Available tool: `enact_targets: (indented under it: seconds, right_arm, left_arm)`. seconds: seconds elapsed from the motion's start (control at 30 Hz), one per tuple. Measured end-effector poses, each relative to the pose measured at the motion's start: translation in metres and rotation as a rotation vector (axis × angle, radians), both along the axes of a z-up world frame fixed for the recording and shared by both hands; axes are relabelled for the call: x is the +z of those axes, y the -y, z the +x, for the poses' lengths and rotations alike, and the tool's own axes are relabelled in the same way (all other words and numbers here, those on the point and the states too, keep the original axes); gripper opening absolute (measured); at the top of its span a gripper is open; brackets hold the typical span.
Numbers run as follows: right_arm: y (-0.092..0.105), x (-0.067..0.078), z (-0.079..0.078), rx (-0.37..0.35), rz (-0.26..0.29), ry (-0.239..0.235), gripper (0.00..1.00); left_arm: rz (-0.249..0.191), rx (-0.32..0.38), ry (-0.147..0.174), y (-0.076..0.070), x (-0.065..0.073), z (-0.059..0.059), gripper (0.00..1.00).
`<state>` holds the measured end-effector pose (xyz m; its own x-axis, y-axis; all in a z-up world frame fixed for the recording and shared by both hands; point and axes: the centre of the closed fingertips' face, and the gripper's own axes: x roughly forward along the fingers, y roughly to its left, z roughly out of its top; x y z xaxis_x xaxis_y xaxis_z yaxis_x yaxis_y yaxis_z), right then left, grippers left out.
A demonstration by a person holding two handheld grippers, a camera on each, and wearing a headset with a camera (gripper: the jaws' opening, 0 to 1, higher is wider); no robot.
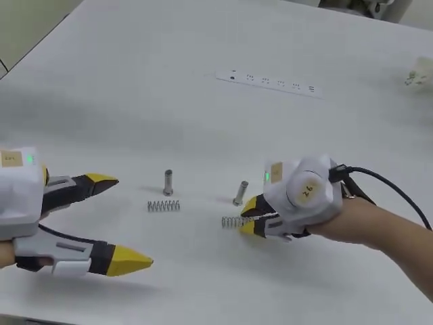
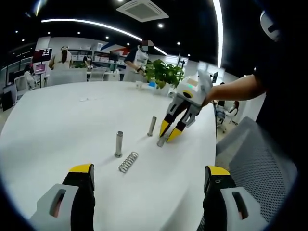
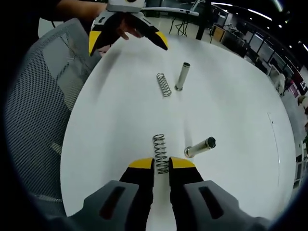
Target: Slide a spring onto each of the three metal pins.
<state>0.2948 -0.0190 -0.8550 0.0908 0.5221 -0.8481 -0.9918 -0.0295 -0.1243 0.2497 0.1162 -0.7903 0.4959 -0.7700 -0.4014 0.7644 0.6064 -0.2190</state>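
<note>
Two steel pins show on the white table [image 1: 203, 101] in the head view. The left pin [image 1: 168, 183] is upright with a loose spring [image 1: 164, 206] just near of it. The right pin [image 1: 240, 193] seems to lean. Your right gripper [image 1: 249, 217] pinches one end of the second spring [image 1: 232, 221] beside that pin.

In the left gripper view your left gripper [image 2: 150, 169] is spread wide and holds nothing. Both pins are smooth, dull-grey cylinders, and the springs are thin open wire coils.

In the right gripper view the jaws are nearly shut on the coil's near end, and its free end points away. I judge the coil will flex, so lift it gently. Line the free end up with the right pin's top and push along the pin's axis. Steady the pin with your left gripper if it rocks.
</note>
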Motion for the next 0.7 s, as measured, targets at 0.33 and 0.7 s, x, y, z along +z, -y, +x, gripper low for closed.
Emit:
enact_targets:
  seconds: [0.33, 0.7]
  right_arm:
    - [0.001, 0.007, -0.005, 0.018, 0.022, 0.006, 0.08]
    - [0.012, 0.025, -0.015, 0.017, 0.044, 0.010, 0.08]
  left_arm:
    - [0.006, -0.015, -0.007, 0.002, 0.000, -0.003, 0.92]
    - [0.014, -0.058, -0.014, 0.008, 0.002, -0.011, 0.89]
